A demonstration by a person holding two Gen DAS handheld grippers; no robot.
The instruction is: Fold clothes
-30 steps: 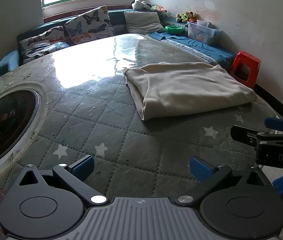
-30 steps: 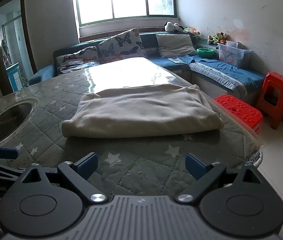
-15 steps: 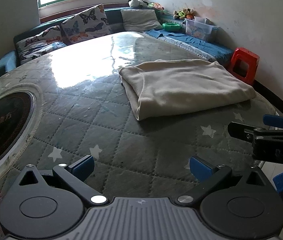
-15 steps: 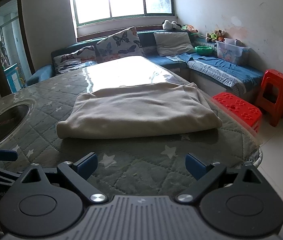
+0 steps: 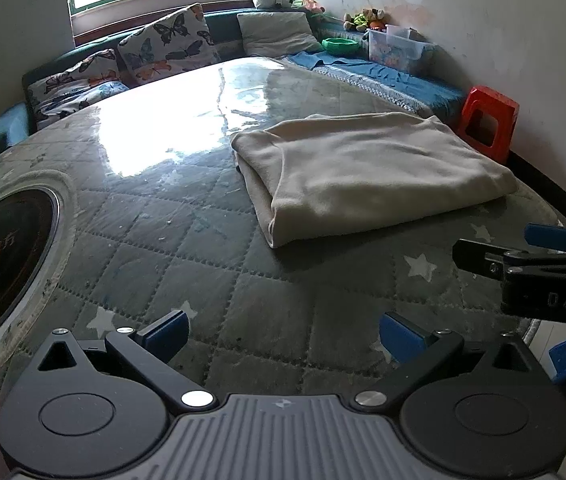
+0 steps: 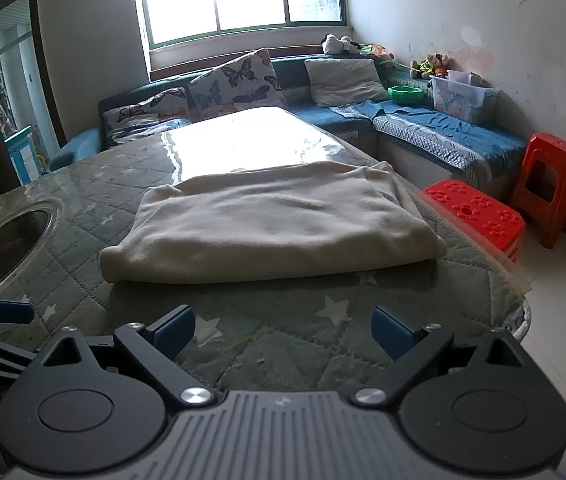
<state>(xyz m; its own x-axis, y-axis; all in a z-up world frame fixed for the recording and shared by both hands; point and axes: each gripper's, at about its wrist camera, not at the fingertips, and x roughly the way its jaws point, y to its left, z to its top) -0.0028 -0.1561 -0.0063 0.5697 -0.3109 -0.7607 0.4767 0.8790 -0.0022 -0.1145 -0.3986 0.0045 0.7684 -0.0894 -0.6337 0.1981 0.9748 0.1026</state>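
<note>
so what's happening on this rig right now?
A person holds both grippers above the quilted table. The beige garment lies folded into a flat bundle on it. The left gripper and right gripper are both open and empty, short of the bundle's near edge, touching nothing. Whether another fold is planned can't be told.

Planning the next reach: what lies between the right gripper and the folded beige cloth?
Only bare quilted table cover lies between the right gripper and the cloth, per the right wrist view.
</note>
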